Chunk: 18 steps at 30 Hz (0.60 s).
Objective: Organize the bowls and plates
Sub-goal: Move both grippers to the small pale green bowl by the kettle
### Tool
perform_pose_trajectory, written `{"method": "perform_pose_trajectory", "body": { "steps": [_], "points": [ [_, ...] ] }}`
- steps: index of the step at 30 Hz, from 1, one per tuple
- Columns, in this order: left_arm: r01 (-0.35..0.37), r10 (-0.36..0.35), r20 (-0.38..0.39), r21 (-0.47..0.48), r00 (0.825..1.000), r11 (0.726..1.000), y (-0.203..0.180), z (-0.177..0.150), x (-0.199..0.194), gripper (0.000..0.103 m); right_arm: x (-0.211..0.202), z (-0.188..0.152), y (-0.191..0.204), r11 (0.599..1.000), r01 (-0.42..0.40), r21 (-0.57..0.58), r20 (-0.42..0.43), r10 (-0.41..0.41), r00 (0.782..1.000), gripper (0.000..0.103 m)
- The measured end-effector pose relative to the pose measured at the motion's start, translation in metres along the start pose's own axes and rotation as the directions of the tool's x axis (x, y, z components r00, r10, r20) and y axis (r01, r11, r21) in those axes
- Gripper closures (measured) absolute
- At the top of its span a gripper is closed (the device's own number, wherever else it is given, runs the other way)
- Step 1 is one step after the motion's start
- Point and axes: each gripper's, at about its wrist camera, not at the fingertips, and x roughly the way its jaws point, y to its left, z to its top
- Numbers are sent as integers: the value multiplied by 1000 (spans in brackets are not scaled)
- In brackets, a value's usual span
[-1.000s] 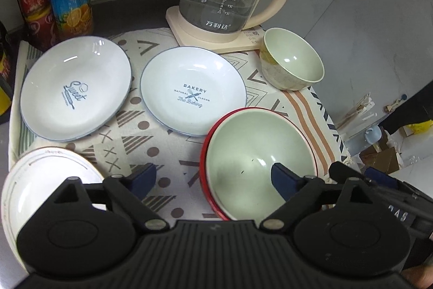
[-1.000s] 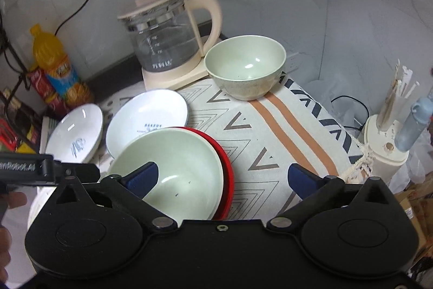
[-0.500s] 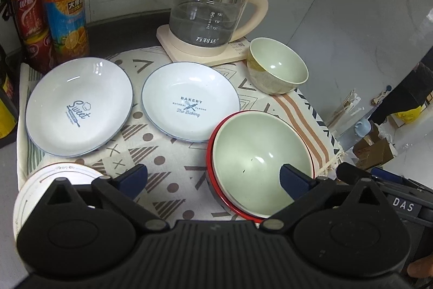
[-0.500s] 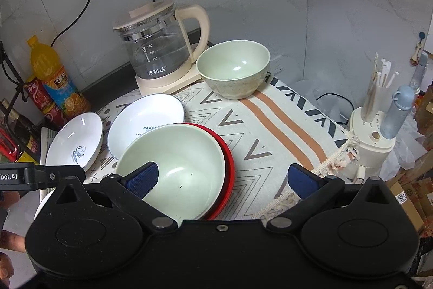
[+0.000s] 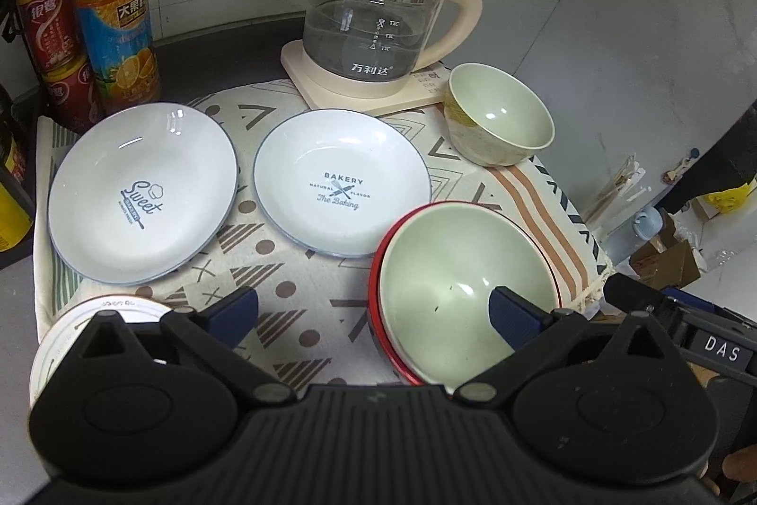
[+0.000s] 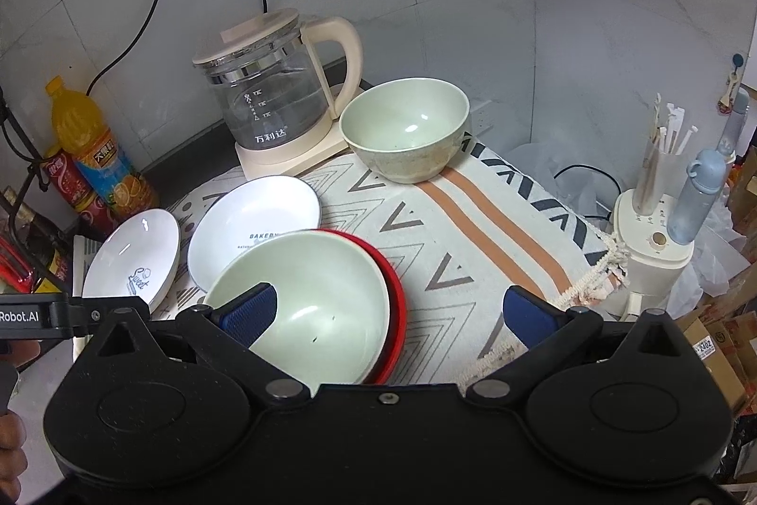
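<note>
A large pale green bowl (image 5: 454, 278) sits nested in a red bowl (image 5: 378, 268) at the cloth's near right; both show in the right wrist view (image 6: 312, 292) (image 6: 397, 296). A small green bowl (image 5: 501, 117) (image 6: 407, 131) stands by the kettle. Two white plates lie on the cloth, "Sweet" (image 5: 142, 192) (image 6: 137, 259) and "Bakery" (image 5: 340, 183) (image 6: 255, 221). A white dish (image 5: 61, 334) sits at the near left. My left gripper (image 5: 374, 311) is open and empty above the cloth. My right gripper (image 6: 388, 311) is open and empty over the green bowl's right side.
A glass kettle (image 5: 374, 27) (image 6: 269, 98) on a cream base stands at the back. A juice bottle (image 5: 113, 3) and red cans (image 5: 47, 22) stand at the back left. A patterned cloth (image 5: 293, 296) covers the table. A straw holder (image 6: 662, 183) stands off the table's right edge.
Both grippers have pulled back and up from the dishes, so more of the wall and table shows. The dishes have not moved. Both stay open.
</note>
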Motion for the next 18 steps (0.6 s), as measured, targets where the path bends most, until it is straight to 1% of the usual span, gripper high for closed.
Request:
{"method": "perform_pose_trajectory", "body": {
  "steps": [3,5,8,13,18],
  "points": [
    [-38,38,-11,-18,999,999,-3,10,6,1,6,9,-3,1000,-14,-2,1,14,1000,0],
    [-42,41,-12,-31,999,999,-6,18,10,1,11,17,-6,1000,-17,-8,-3,17,1000,0],
    [-64,64,-9,-16,998,998,-16,30,18,1,17,30,-14,1000,-17,-5,5,17,1000,0],
    [-71,71,8,-7,997,997,-32,50,29,1,33,49,-27,1000,-21,-12,-3,21,1000,0],
    [-81,81,2,-10,997,997,-47,67,48,1,51,68,-37,999,-33,-15,-9,33,999,0]
  ]
}}
